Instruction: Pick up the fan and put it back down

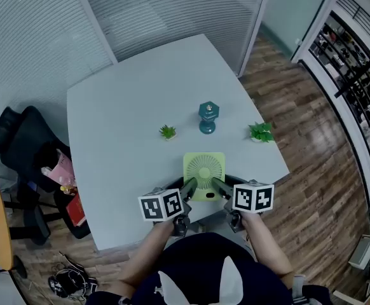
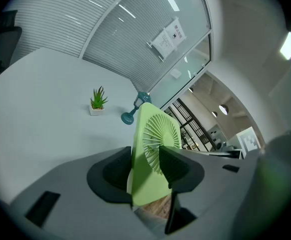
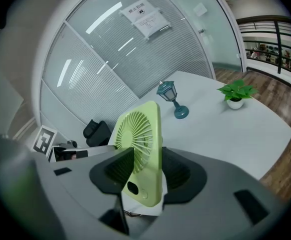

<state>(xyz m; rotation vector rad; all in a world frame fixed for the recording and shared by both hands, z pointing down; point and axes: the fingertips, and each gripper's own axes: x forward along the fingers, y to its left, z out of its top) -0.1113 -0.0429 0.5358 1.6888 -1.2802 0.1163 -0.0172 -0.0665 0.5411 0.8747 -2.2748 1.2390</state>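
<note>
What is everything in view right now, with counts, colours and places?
table: one, white, centre
fan: one, light green, at the table's near edge, gripped from both sides
lamp: one, teal, beyond the fan
plants: two, green in white pots, one left of the lamp, the other right of it
chair: one, black, left of the table
floor: brown wood, right of the table
left tool: one, dark jaws closed on the fan's left side
right tool: one, dark jaws closed on the fan's right side
</note>
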